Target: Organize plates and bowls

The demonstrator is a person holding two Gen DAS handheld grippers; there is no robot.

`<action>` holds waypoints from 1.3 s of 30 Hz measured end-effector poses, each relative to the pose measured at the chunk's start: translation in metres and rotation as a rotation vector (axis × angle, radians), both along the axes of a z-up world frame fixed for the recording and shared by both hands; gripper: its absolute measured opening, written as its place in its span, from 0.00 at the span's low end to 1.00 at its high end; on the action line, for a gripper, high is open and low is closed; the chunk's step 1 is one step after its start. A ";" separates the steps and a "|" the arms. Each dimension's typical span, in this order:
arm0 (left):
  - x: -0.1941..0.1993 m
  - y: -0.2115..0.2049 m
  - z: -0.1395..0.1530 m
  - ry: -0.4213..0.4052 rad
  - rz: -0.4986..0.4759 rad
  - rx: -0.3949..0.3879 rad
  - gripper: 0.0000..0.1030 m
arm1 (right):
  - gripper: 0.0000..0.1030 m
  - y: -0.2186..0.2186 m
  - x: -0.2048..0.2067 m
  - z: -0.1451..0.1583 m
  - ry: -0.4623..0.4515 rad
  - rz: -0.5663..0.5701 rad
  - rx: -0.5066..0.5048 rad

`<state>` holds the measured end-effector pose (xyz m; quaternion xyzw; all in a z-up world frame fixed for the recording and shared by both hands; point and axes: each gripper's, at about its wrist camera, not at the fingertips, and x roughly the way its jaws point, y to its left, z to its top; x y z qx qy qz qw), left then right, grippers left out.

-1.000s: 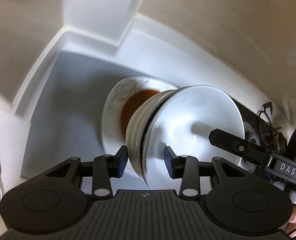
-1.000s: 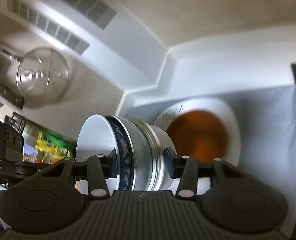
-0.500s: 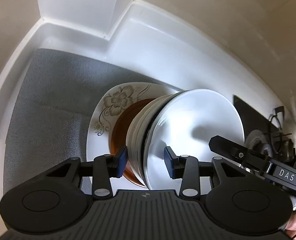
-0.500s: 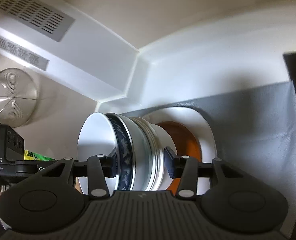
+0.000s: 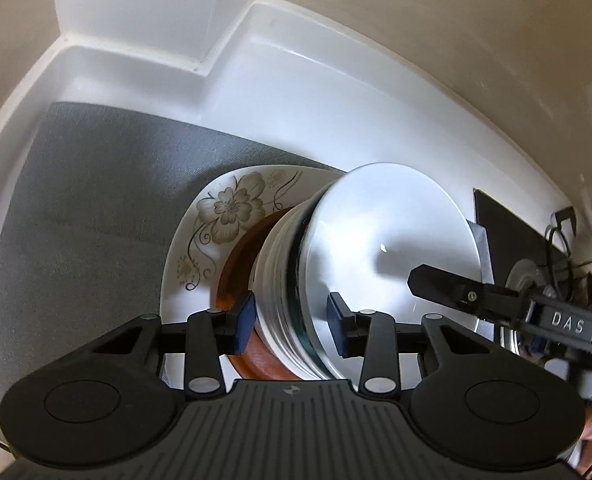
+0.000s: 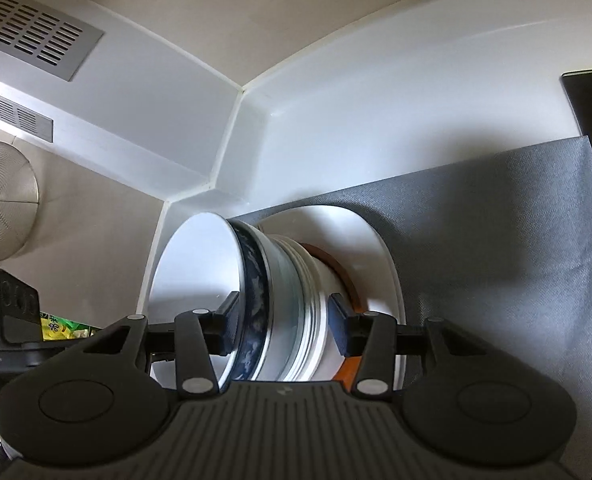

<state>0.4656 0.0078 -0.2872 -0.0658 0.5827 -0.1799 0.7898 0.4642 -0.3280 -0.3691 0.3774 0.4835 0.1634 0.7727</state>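
Note:
A stack of nested bowls point(image 5: 392, 240) is held between both grippers. Its top bowl is white inside, and a blue-patterned bowl point(image 6: 254, 280) sits just beneath. My left gripper point(image 5: 290, 320) is shut on one side of the stack. My right gripper point(image 6: 284, 320) is shut on the opposite side, and one of its fingers point(image 5: 448, 286) reaches over the top bowl. Under the stack lies a brown plate point(image 5: 236, 272) on a white floral plate point(image 5: 224, 216). The stack's base is right at the brown plate; I cannot tell whether they touch.
The plates rest on a grey mat point(image 6: 496, 240) in a white-walled corner point(image 5: 200, 68). A black panel point(image 5: 508, 232) borders the mat on one side. A mesh strainer point(image 6: 4, 220) and a vent grille point(image 6: 28, 28) are on the wall beyond.
Both grippers have sunk with the bowl stack toward the plates. The floral and brown plates now look larger and closer under the stack. Neither grip has changed.

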 end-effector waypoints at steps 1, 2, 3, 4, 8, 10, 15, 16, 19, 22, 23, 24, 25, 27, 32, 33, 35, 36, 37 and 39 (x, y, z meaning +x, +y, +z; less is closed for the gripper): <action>-0.001 0.001 -0.001 -0.002 0.006 -0.005 0.39 | 0.52 -0.002 -0.001 0.000 0.006 -0.002 0.013; -0.003 0.002 0.000 -0.008 0.021 -0.009 0.39 | 0.53 -0.003 -0.002 0.000 0.013 -0.010 0.028; -0.006 0.005 0.004 -0.030 0.040 -0.011 0.42 | 0.55 -0.006 -0.005 0.002 0.013 -0.023 0.038; -0.011 0.007 0.011 -0.073 0.061 -0.004 0.45 | 0.55 -0.009 -0.010 0.009 -0.011 -0.039 0.015; -0.055 0.012 0.057 -0.324 0.124 0.110 0.69 | 0.64 -0.010 -0.043 0.054 -0.127 -0.061 -0.116; -0.084 0.012 0.085 -0.392 0.133 0.150 0.77 | 0.79 -0.003 -0.067 0.080 -0.135 -0.062 -0.198; -0.158 -0.004 0.153 -0.455 0.208 0.230 0.98 | 0.93 0.036 -0.120 0.150 -0.121 0.010 -0.424; -0.171 -0.009 0.164 -0.458 0.224 0.238 0.98 | 0.93 0.040 -0.127 0.164 -0.105 0.018 -0.446; -0.210 -0.018 0.191 -0.461 0.222 0.201 0.98 | 0.93 0.050 -0.147 0.200 -0.087 0.019 -0.475; -0.231 -0.029 0.212 -0.421 0.207 0.231 0.98 | 0.94 0.055 -0.169 0.228 -0.076 0.028 -0.537; -0.238 -0.031 0.218 -0.418 0.201 0.262 0.98 | 0.94 0.058 -0.176 0.236 -0.076 0.035 -0.564; -0.244 -0.034 0.224 -0.414 0.189 0.291 0.98 | 0.94 0.061 -0.182 0.243 -0.074 0.039 -0.590; -0.247 -0.037 0.226 -0.400 0.176 0.314 0.98 | 0.94 0.062 -0.188 0.250 -0.072 0.038 -0.613; -0.253 -0.037 0.234 -0.363 0.162 0.312 0.98 | 0.95 0.064 -0.201 0.262 -0.065 0.029 -0.636; -0.270 -0.036 0.247 -0.369 0.156 0.314 0.99 | 0.96 0.063 -0.220 0.275 -0.076 0.016 -0.628; -0.272 -0.037 0.247 -0.366 0.146 0.322 0.99 | 0.96 0.066 -0.225 0.278 -0.095 0.026 -0.638; -0.275 -0.039 0.245 -0.369 0.147 0.345 0.99 | 0.96 0.072 -0.229 0.281 -0.113 0.031 -0.692; -0.275 -0.038 0.243 -0.359 0.151 0.339 0.99 | 0.96 0.072 -0.230 0.281 -0.105 0.033 -0.704; -0.275 -0.037 0.243 -0.343 0.158 0.333 0.99 | 0.96 0.073 -0.230 0.281 -0.095 0.037 -0.704; -0.277 -0.036 0.241 -0.340 0.159 0.335 0.99 | 0.96 0.073 -0.232 0.279 -0.089 0.038 -0.700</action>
